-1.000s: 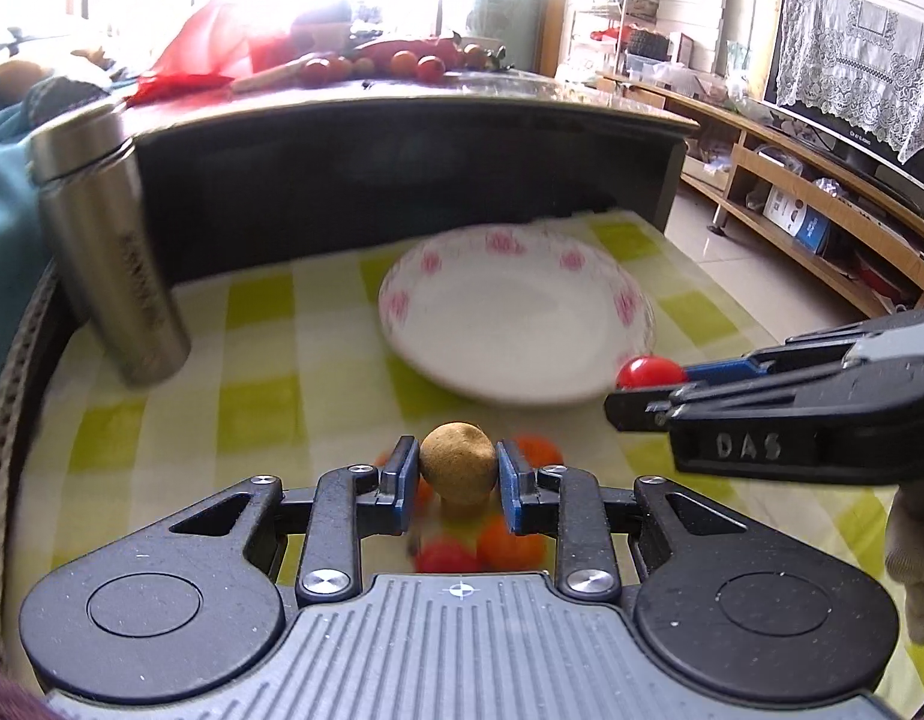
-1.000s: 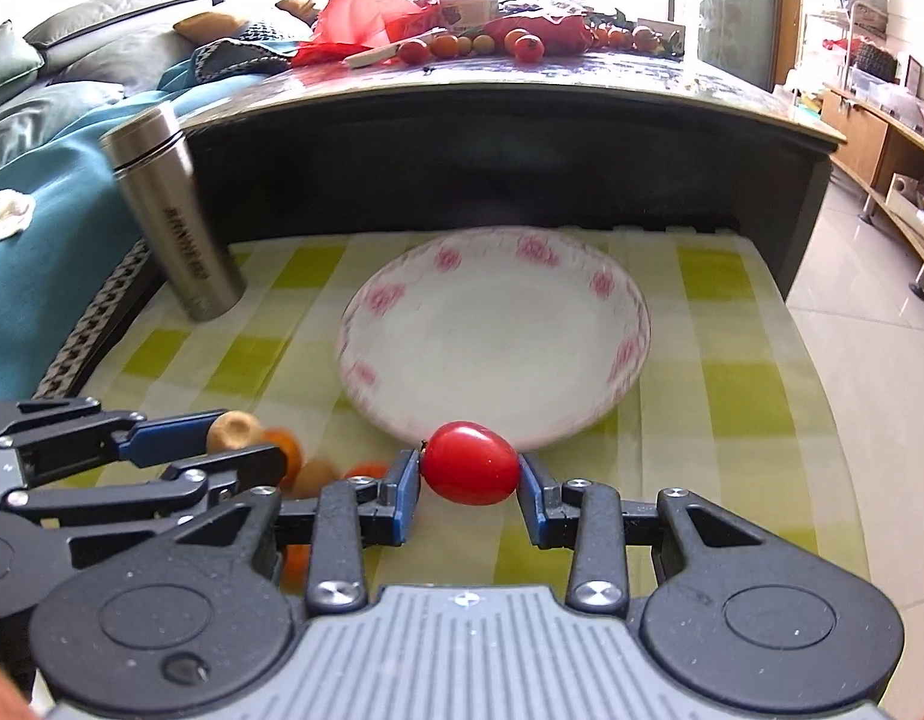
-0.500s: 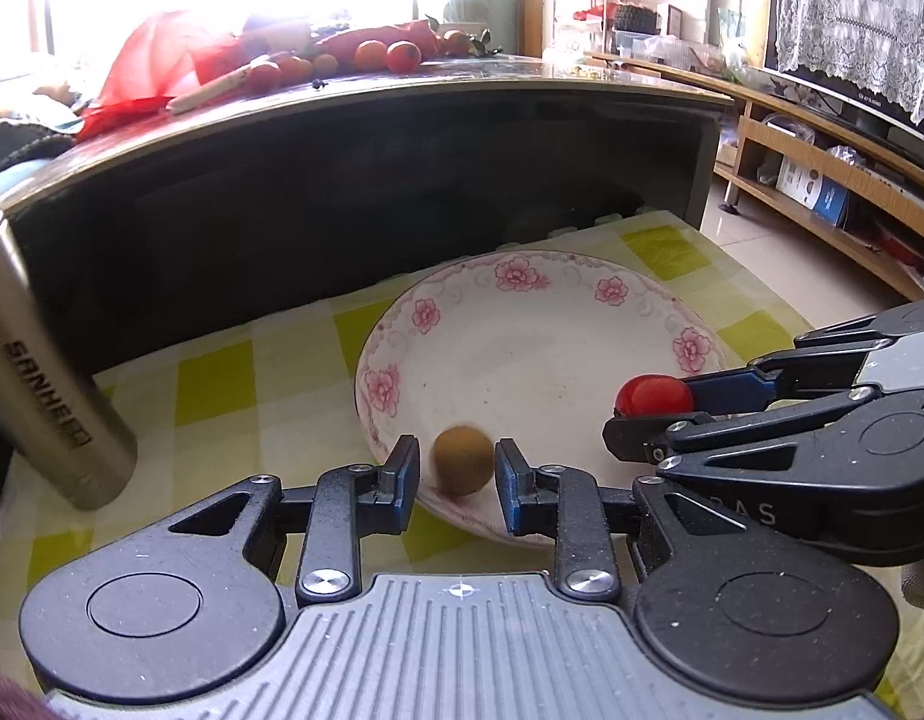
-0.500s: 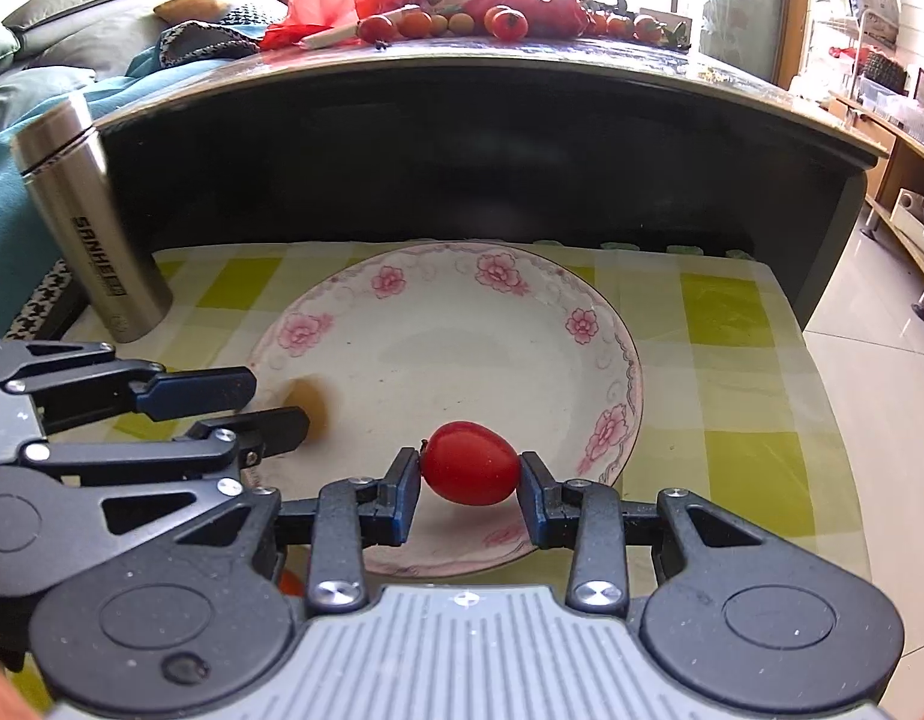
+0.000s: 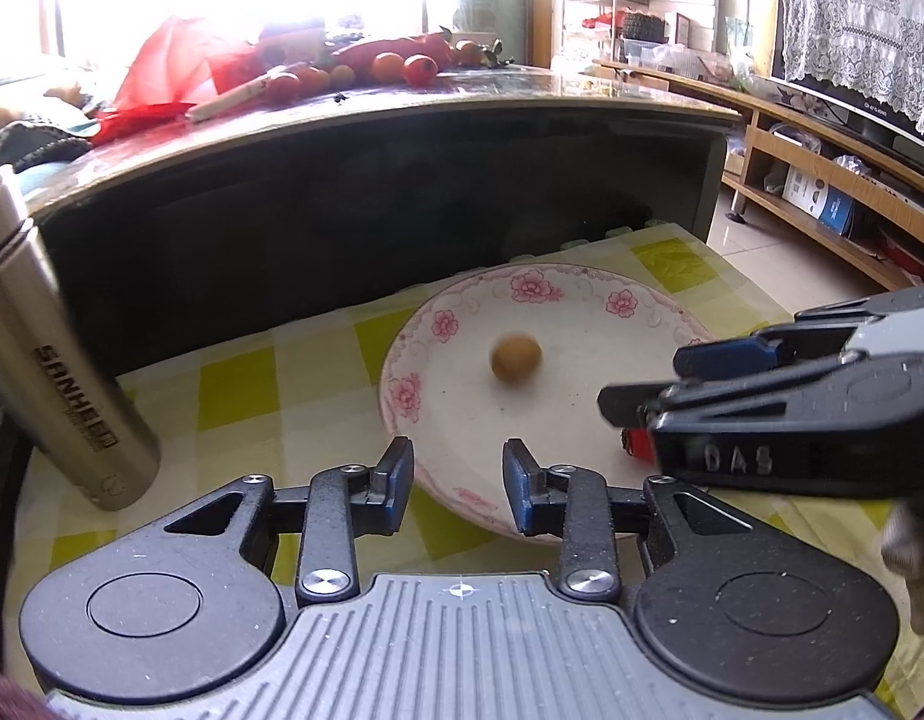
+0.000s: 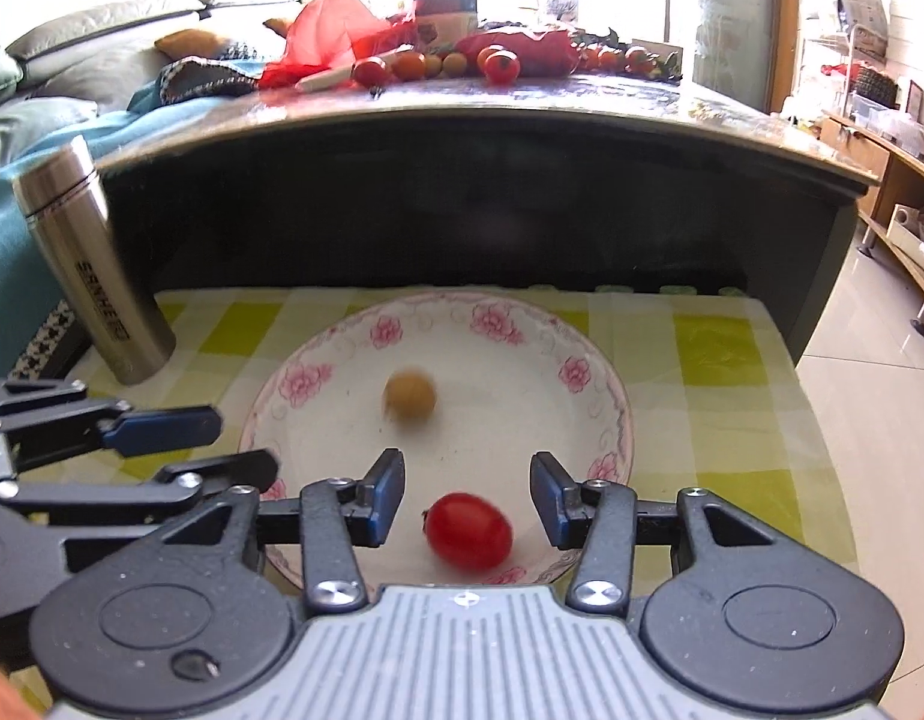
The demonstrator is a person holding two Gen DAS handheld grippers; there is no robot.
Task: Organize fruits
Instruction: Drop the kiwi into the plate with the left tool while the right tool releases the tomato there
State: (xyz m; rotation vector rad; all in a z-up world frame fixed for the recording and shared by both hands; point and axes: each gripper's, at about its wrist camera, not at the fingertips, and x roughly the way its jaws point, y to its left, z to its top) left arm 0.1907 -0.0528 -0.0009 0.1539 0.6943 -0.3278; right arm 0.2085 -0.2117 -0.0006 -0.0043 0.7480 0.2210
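Both your left hand-held gripper (image 5: 458,468) and right hand-held gripper (image 6: 467,495) are spread empty over the plate (image 6: 606,402); lift clear gently so the tomato (image 6: 469,531) and brown fruit (image 6: 409,396) settle.

I saw a white plate (image 6: 606,414) with pink flowers round its rim, holding a tan-brown round fruit (image 6: 409,396) and a red cherry tomato (image 6: 469,531). The cloth (image 6: 726,360) beneath was checked yellow-green and white. At ten o'clock stood a silver flask (image 6: 96,270) with dark lettering.
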